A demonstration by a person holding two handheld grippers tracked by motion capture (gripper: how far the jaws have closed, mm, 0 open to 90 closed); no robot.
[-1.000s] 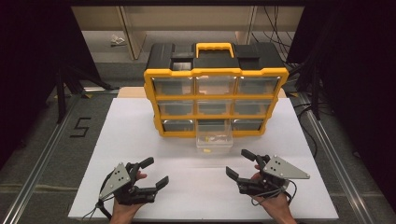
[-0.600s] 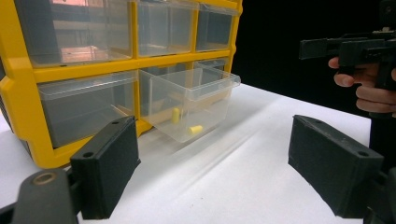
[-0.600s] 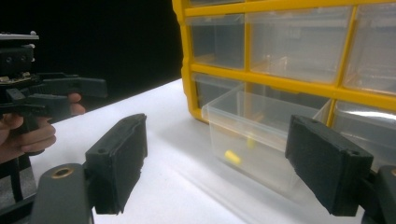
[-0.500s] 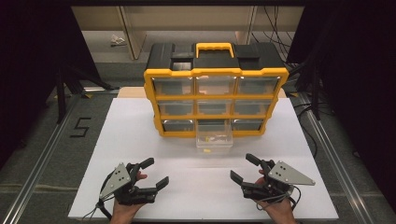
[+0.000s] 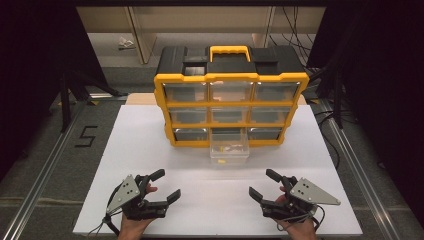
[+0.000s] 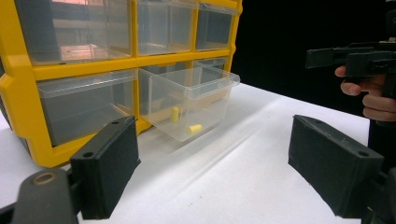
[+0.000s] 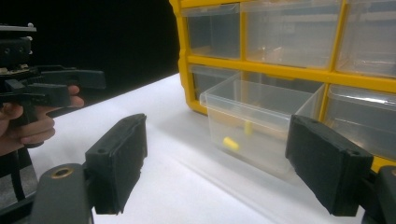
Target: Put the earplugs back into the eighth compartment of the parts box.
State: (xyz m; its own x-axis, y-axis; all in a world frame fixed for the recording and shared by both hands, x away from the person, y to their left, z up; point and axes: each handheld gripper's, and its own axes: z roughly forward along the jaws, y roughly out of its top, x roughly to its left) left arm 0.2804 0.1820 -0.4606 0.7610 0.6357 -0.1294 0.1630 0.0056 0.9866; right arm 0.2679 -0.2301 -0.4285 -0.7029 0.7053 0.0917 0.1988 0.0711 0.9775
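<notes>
drawer (image 5: 229,150): clear, pulled out of the cabinet's bottom row, middle slot; small yellow bits (image 6: 187,122) inside
cabinet (image 5: 230,102): yellow and black, at 12 o'clock on the desk (image 5: 130,145)
left gripper (image 5: 161,185): at 7 o'clock from the drawer, jaws wide, holding nothing
right gripper (image 5: 261,184): at 5 o'clock from the drawer, jaws wide, holding nothing

A white desk (image 5: 150,150) stands on grey floor (image 5: 45,150) marked "5" (image 5: 86,136); behind the desk, a pale shelf unit (image 5: 150,30) between black curtains (image 5: 35,75).
</notes>
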